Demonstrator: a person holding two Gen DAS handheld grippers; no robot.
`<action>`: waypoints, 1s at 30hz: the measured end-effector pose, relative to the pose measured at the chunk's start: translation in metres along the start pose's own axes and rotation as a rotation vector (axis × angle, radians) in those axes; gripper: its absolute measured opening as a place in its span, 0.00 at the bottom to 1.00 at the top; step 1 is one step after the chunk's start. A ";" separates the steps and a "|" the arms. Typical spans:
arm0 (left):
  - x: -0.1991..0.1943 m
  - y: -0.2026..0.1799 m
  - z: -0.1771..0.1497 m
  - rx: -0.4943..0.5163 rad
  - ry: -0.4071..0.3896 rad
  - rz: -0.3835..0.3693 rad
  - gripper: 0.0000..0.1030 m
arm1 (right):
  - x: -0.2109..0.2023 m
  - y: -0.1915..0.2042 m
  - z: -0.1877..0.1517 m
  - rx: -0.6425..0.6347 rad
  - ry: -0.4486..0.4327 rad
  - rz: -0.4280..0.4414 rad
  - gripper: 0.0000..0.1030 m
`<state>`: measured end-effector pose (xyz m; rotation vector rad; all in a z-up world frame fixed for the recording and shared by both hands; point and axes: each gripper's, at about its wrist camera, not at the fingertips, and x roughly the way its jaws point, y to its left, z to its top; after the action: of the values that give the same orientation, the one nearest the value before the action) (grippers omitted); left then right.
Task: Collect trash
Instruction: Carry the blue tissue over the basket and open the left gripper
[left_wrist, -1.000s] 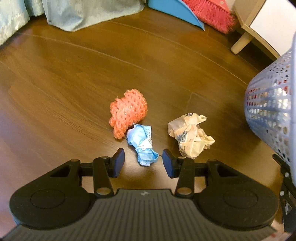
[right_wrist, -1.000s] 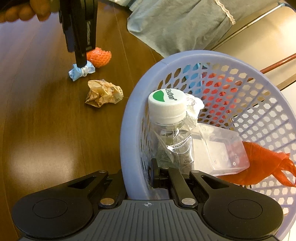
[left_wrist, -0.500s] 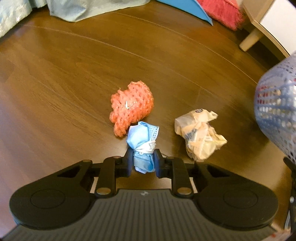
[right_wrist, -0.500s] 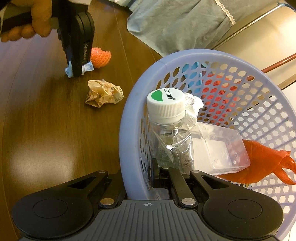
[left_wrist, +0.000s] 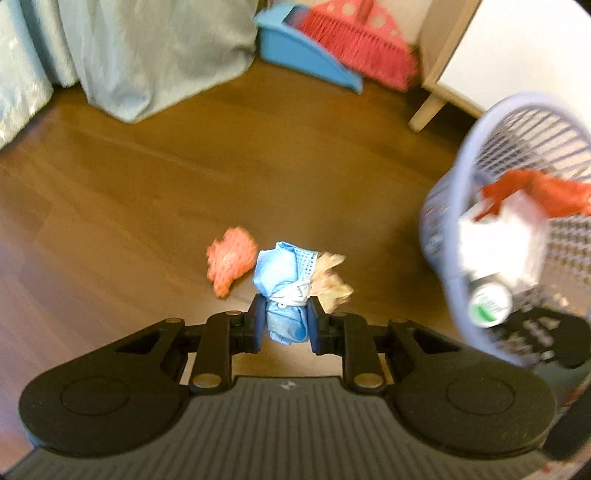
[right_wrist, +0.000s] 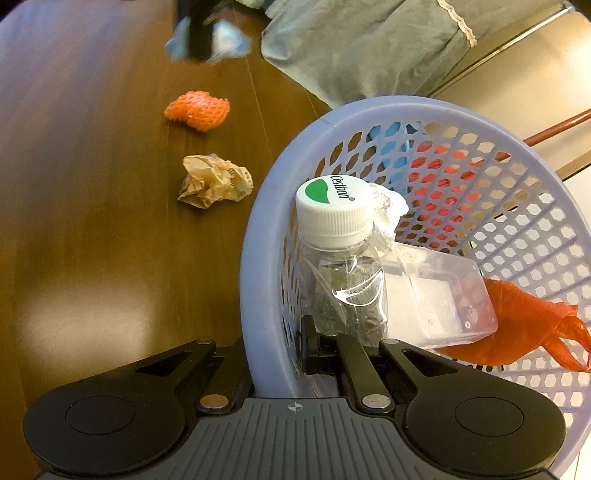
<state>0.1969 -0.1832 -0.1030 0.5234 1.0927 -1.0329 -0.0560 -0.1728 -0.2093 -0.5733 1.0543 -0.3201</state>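
Observation:
My left gripper (left_wrist: 284, 321) is shut on a crumpled blue face mask (left_wrist: 282, 273) and holds it clear above the wooden floor. Below it lie an orange foam net (left_wrist: 231, 258) and a crumpled brown paper (left_wrist: 332, 284). In the right wrist view the left gripper (right_wrist: 199, 37) shows blurred at the top with the mask (right_wrist: 229, 40). My right gripper (right_wrist: 275, 347) is shut on the near rim of the lilac mesh basket (right_wrist: 255, 236). The basket holds a clear bottle (right_wrist: 336, 221), a clear plastic box (right_wrist: 436, 295) and a red-orange bag (right_wrist: 524, 325).
A grey-green cloth (left_wrist: 147, 55) hangs down to the floor at the back. A blue dustpan (left_wrist: 303, 55) and a red broom (left_wrist: 354, 48) stand beside a pale furniture leg (left_wrist: 424, 110). The basket (left_wrist: 443, 229) is to the right of the held mask.
The left jaws closed on the blue mask and lifted it off the floor; the net and paper stayed down. The right gripper and the basket have not moved.

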 end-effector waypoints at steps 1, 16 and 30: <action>-0.008 -0.004 0.003 0.002 -0.011 -0.007 0.18 | -0.001 0.000 0.000 -0.002 0.002 0.003 0.01; -0.071 -0.058 0.029 0.026 -0.101 -0.108 0.18 | -0.014 0.004 0.004 -0.009 -0.007 0.039 0.00; -0.043 -0.135 0.059 0.106 -0.129 -0.229 0.32 | -0.015 0.004 0.006 0.004 -0.016 0.048 0.00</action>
<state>0.1020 -0.2730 -0.0227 0.4158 1.0027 -1.3131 -0.0577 -0.1597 -0.1984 -0.5459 1.0498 -0.2752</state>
